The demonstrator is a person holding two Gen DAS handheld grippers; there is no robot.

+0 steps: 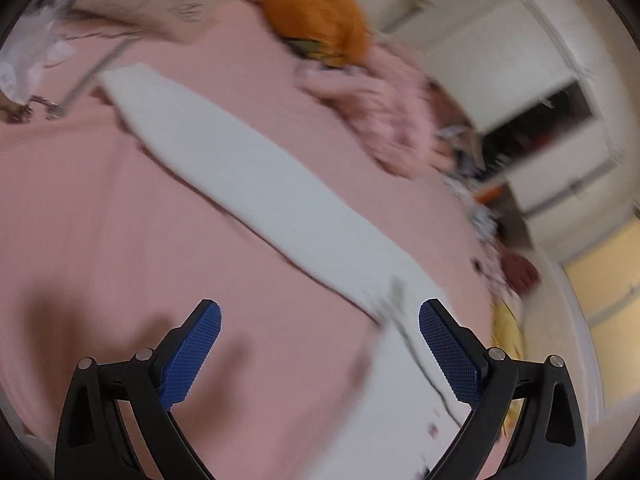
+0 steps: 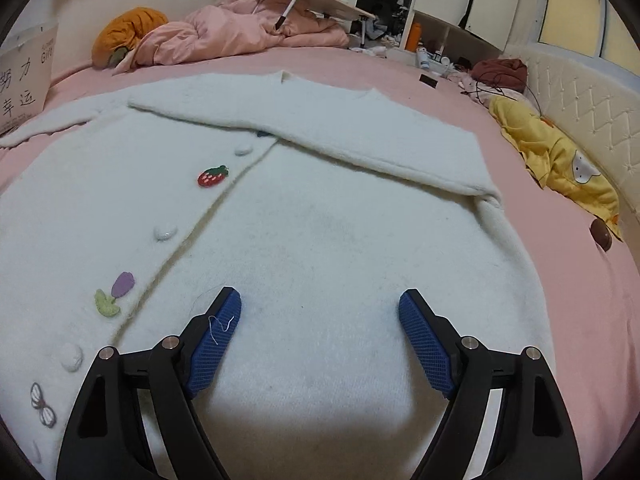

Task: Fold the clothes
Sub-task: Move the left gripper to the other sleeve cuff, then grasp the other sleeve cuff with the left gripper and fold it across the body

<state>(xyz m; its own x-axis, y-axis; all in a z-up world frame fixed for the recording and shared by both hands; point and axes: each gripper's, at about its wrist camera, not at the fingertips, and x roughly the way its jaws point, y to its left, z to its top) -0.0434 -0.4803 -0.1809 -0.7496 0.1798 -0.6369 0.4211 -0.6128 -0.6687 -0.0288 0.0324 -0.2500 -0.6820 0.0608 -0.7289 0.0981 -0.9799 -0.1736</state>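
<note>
Right wrist view: my right gripper (image 2: pixel 320 308) hangs over the white cardigan (image 2: pixel 304 240) with its blue pads (image 2: pixel 216 344) spread wide and nothing between them but flat knit; a loose white thread clings to the left-hand pad. The cardigan lies spread on the pink sheet (image 2: pixel 580 288) directly under and ahead of the fingers. Its button placket runs diagonally away to the left of the gripper, with white buttons along it. Left of the placket: a purple tulip patch (image 2: pixel 116 294) nearest the gripper, a strawberry patch (image 2: pixel 212 176) farther out, a bow patch (image 2: pixel 42 404) at the near left edge. One sleeve (image 2: pixel 320 136) is folded across the chest, ahead of the gripper. Beyond it: a crumpled pink quilt (image 2: pixel 224 36) and an orange cushion (image 2: pixel 124 32) at far left. To the right of the gripper, a yellow garment (image 2: pixel 560 160) lies against the quilted headboard (image 2: pixel 592 92).

Left wrist view, heavily blurred: my left gripper (image 1: pixel 320 320) is also released, pads wide apart, over pink sheet. A long white strip of the cardigan, probably a sleeve (image 1: pixel 248 184), runs diagonally from far left down past the right-hand pad. Orange cushion far ahead.
</note>
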